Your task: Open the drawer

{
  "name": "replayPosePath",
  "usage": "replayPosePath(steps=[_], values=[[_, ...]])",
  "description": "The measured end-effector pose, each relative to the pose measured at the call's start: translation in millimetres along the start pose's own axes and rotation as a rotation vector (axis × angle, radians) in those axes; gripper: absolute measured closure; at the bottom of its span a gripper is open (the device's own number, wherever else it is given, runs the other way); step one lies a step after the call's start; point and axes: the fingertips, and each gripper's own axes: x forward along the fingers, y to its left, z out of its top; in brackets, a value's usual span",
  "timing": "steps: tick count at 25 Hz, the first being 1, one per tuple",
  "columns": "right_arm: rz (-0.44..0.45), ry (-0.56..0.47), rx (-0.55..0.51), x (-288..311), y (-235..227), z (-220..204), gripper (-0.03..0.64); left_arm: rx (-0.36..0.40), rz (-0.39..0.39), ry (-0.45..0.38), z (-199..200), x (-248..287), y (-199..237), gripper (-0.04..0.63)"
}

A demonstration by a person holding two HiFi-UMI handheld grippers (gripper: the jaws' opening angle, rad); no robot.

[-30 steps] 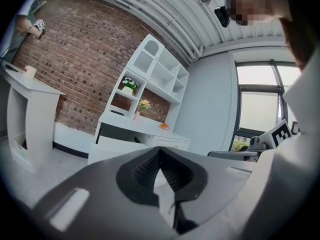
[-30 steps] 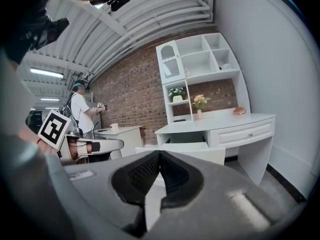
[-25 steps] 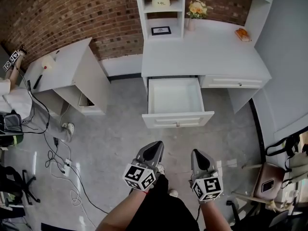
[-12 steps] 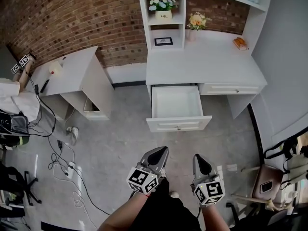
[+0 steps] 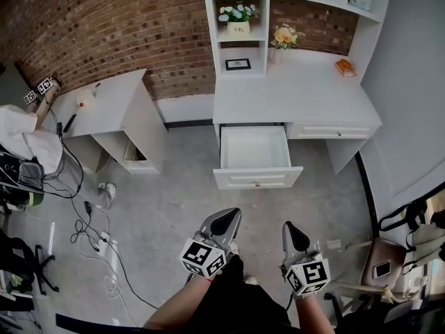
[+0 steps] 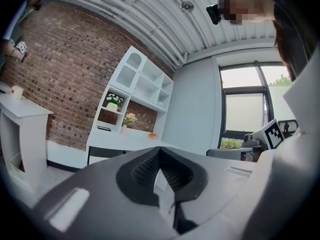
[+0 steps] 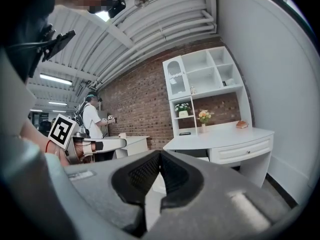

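The white desk (image 5: 299,89) stands against the brick wall. Its left drawer (image 5: 254,148) is pulled far out and looks empty, with its front panel (image 5: 257,179) toward me. The right drawer (image 5: 327,131) is closed. My left gripper (image 5: 228,216) and right gripper (image 5: 290,229) hang side by side over the floor, well short of the drawer. Both are shut with nothing between the jaws. In the left gripper view the left gripper (image 6: 159,151) points toward the desk (image 6: 125,141). The right gripper (image 7: 160,154) faces the desk (image 7: 220,136) and its closed drawer (image 7: 242,151).
A white side cabinet (image 5: 104,103) stands left of the desk. Cables and a power strip (image 5: 94,235) lie on the floor at the left. A person (image 5: 21,141) stands at the far left, and a chair (image 5: 386,266) is at the right. The shelf unit (image 5: 240,26) holds flowers and a frame.
The desk and open drawer now sit a little farther off and more of the shelf shows. Both grippers have stayed shut and side by side, rising slightly.
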Motion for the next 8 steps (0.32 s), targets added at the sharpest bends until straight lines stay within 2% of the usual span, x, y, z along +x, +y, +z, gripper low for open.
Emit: replayPosePath(steps=[8], values=[[0.031, -0.033, -0.004, -19, 8, 22, 0.615, -0.003, 0.003, -0.026, 20, -19, -17, 0.595]])
